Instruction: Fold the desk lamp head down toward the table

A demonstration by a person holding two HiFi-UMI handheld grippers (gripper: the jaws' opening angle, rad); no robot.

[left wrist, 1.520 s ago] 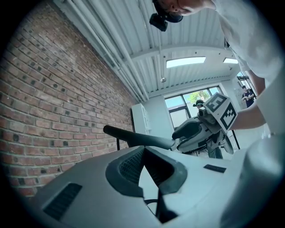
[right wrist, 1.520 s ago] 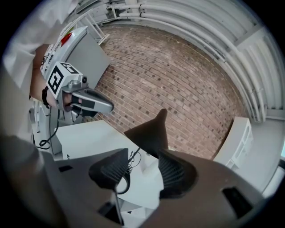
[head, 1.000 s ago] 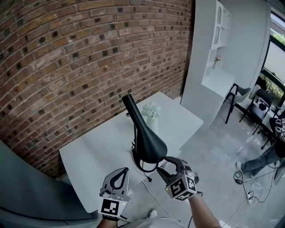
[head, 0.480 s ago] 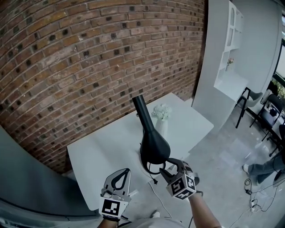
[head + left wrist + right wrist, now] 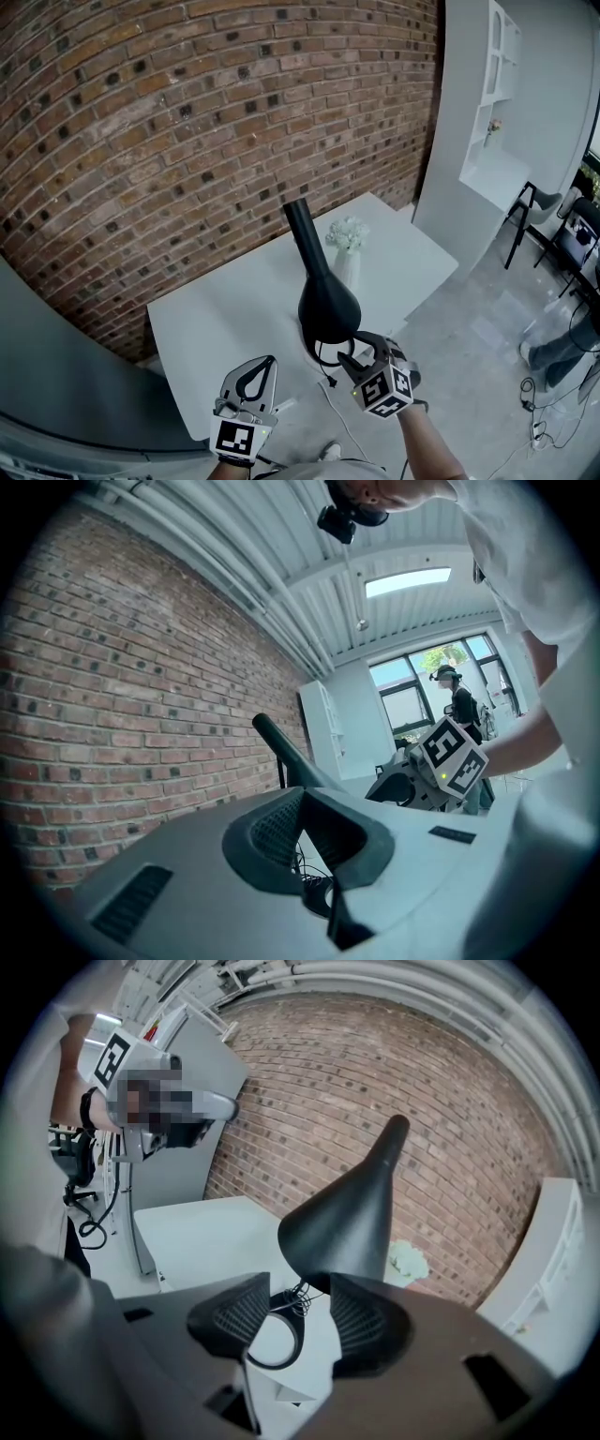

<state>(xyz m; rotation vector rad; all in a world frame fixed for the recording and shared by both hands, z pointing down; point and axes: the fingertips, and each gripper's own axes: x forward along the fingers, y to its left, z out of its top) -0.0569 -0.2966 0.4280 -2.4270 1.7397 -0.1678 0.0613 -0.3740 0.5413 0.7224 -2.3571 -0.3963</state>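
A black desk lamp (image 5: 325,298) stands on the white table (image 5: 216,319), its cone-shaped head pointing down and its narrow end rising toward the brick wall. My right gripper (image 5: 351,353) is open just below the head's lower rim. In the right gripper view the lamp head (image 5: 352,1208) hangs right over my right gripper (image 5: 291,1314), and the lamp's ring base (image 5: 274,1337) and cord show through the gap; contact is unclear. My left gripper (image 5: 265,364) hovers shut and holding nothing at the table's near edge, left of the lamp. The left gripper (image 5: 302,797) looks at the lamp (image 5: 279,750).
A white vase of pale flowers (image 5: 346,246) stands on the table just behind the lamp. A brick wall (image 5: 187,122) runs along the table's far side. A white shelf unit (image 5: 497,103), chairs (image 5: 548,211) and a person's leg (image 5: 558,352) are at the right.
The head view has swung, so the table and lamp sit a little further right and lower. The lamp head looks steeper and narrower. The right gripper stays under its rim; the left has barely moved.
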